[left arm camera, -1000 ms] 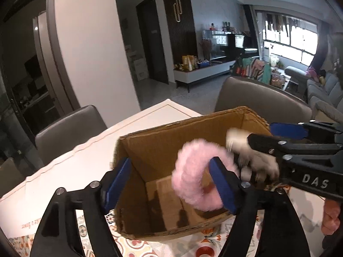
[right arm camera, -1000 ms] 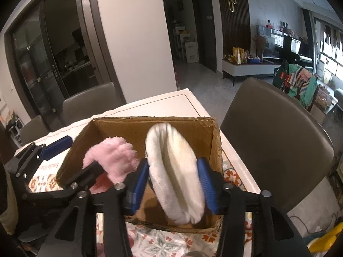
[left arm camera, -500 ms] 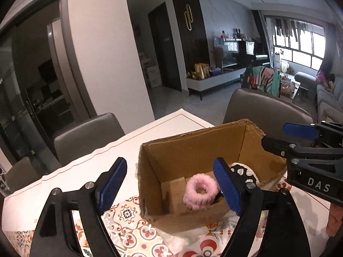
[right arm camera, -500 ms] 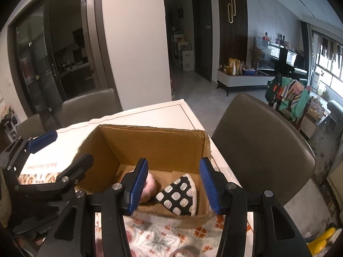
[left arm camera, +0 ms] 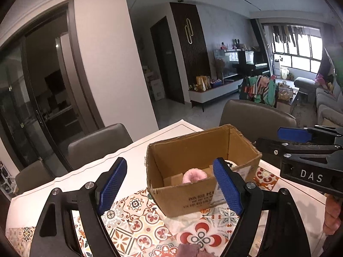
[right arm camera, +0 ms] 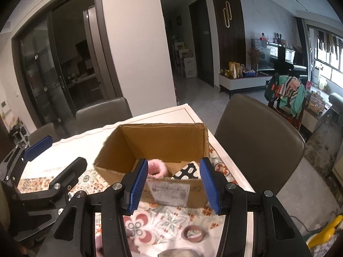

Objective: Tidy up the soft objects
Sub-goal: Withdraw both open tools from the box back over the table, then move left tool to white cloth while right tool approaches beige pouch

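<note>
An open cardboard box [left arm camera: 193, 150] [right arm camera: 158, 141] stands on a patterned tablecloth [left arm camera: 139, 218]. Inside it lie a fluffy pink ring [left arm camera: 194, 176] [right arm camera: 157, 167] and a black-and-white dotted soft item [right arm camera: 187, 171]. My left gripper [left arm camera: 171, 188] is open and empty, pulled back in front of the box. My right gripper [right arm camera: 173, 184] is open and empty, just short of the box's near wall; it also shows at the right of the left wrist view [left arm camera: 300, 141]. A mauve cloth [left arm camera: 188, 250] lies at the bottom edge.
Grey dining chairs stand around the table [left arm camera: 98, 143] [right arm camera: 257, 141]. The white table top [right arm camera: 163, 115] runs beyond the box. A yellow object [right arm camera: 325, 231] lies on the floor to the right.
Both grippers let go of their items, the pink ring and the white dotted one, into the box, then drew back and up away from it. Both jaws now stand open and empty.
</note>
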`<state>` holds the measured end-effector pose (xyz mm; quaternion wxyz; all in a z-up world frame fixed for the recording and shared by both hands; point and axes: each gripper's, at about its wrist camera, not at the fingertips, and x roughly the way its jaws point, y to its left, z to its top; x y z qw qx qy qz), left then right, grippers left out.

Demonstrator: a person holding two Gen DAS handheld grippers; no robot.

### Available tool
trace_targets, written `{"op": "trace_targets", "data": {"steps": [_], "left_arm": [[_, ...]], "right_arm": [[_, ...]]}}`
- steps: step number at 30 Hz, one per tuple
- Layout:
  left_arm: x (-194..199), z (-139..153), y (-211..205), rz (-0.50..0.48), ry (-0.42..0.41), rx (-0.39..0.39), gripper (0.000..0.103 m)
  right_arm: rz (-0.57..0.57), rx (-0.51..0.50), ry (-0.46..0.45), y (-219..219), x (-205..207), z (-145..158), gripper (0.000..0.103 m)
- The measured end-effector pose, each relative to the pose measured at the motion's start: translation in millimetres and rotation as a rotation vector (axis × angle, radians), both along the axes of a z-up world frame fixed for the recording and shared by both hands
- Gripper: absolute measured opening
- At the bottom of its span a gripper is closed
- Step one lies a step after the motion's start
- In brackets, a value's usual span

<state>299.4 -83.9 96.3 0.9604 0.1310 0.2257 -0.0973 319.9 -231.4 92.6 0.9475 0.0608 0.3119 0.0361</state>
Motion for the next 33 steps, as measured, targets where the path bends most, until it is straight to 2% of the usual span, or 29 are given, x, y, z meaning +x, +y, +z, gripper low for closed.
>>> {"op": "trace_targets", "data": {"steps": [6, 17, 25, 33], "left_arm": [[-28.7, -0.1, 1.7, -0.008, -0.023, 0.01, 0.083], [-71.1, -10.2, 4.1, -0.017, -0.008, -0.015, 0.083], [-98.2, -29.8, 8.4, -0.023, 0.019, -0.043, 0.083], [-125.8, -45.9, 11.6, -0.017, -0.001, -0.058, 0.083]], "right_arm": [[-0.001, 0.003, -0.022, -2.6, -23.2, 5.7, 0.052], [0.004, 0.026, -0.022, -1.4, -57.7, -0.7, 0.052], [0.01, 0.023, -0.02, 1.1, -83.5, -11.9, 0.052], [-0.003, 0.004, -0.024, 3.0, -109.7, -27.0, 0.052]]}}
